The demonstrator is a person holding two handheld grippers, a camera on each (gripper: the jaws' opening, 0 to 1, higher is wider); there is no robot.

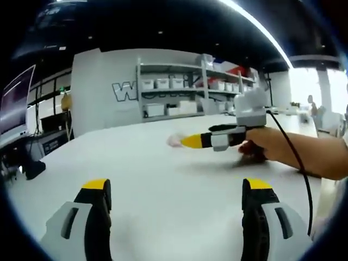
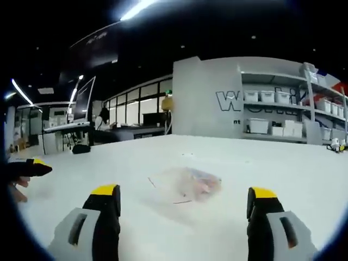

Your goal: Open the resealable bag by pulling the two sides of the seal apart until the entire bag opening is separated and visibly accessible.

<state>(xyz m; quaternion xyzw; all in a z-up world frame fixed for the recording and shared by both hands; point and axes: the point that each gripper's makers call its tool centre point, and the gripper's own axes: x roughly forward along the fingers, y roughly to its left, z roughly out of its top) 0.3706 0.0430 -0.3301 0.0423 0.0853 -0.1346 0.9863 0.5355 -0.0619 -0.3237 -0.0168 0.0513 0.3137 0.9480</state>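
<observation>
Fingers of the left gripper (image 1: pixel 176 204) stand wide apart with yellow tips, holding nothing, above bare white counter (image 1: pixel 136 163). Fingers of the right gripper (image 2: pixel 185 209) are likewise spread wide and empty in the right gripper view, hovering over the same counter. Just beyond and between the right gripper's fingers lies the resealable bag (image 2: pixel 190 184), a clear, flat pouch resting on the counter with something pinkish inside; it is blurred, so whether its seal is parted cannot be told. No finger touches it.

In the left gripper view the right gripper comes in from the right, held by a person's hand (image 1: pixel 266 147), its yellow-tipped fingers (image 1: pixel 193 141) pointing left toward a small pale blur on the counter that may be the bag; their gap cannot be judged from this side. A black cable (image 1: pixel 296 157) trails back from that gripper along the forearm.

At the left edge of the right gripper view, a yellow-tipped dark finger of the other gripper pokes in.

Far behind, shelves (image 1: pixel 179 89) carry white bins (image 2: pixel 258 126) against a grey wall with large lettering, and desks with monitors (image 1: pixel 16 100) stand to the left.
</observation>
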